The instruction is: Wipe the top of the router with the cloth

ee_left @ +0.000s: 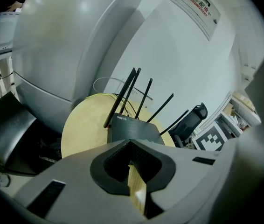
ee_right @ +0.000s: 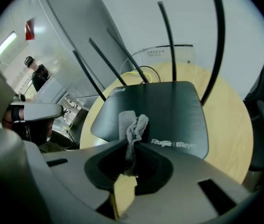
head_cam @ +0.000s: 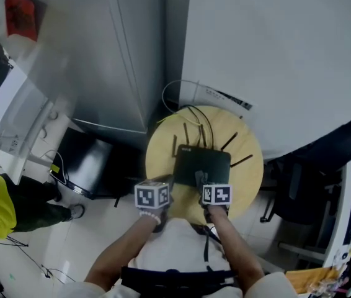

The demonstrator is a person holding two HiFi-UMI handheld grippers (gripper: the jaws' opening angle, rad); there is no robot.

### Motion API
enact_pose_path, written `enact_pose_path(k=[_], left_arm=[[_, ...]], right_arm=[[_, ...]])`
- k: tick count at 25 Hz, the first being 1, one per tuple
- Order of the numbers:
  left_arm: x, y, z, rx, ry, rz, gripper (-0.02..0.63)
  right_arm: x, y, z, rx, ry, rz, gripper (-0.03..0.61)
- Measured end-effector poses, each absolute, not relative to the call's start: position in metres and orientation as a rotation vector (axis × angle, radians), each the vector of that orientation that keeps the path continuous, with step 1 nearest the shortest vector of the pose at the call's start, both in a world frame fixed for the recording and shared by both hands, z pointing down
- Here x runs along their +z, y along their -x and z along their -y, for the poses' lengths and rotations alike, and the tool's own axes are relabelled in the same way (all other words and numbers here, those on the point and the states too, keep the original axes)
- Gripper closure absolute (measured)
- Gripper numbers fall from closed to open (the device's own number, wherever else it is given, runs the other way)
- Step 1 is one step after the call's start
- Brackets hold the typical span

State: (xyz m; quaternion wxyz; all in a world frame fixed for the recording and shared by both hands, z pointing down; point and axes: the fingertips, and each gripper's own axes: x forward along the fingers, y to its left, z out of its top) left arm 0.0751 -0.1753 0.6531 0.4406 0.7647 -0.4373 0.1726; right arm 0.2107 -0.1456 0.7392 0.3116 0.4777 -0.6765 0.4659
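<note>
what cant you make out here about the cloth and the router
- Right gripper view: the cloth, pinched by the right gripper, sits over the router. Whether it touches the top cannot be told.
- Head view: the cloth is too small to pick out, and both grippers cover the router's near edge.
- Left gripper view: the left gripper body hides the router's near half, and the wall label print is too small to read.

- Head view: high above, facing steeply down on the table (head_cam: 160,148).
- Gripper views: low and close, facing past their own fingers (ee_right: 155,164); both share the router (ee_right: 169,111) just beyond them.
</note>
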Motion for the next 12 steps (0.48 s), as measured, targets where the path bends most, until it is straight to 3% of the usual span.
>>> enact_pose_path(k=[12], left_arm=[[0.658, -0.044, 0.181, 0.437, -1.903, 1.051, 0.617]], right_arm=[[0.738, -0.143, 0.156, 1.215, -1.18, 1.817, 0.532]])
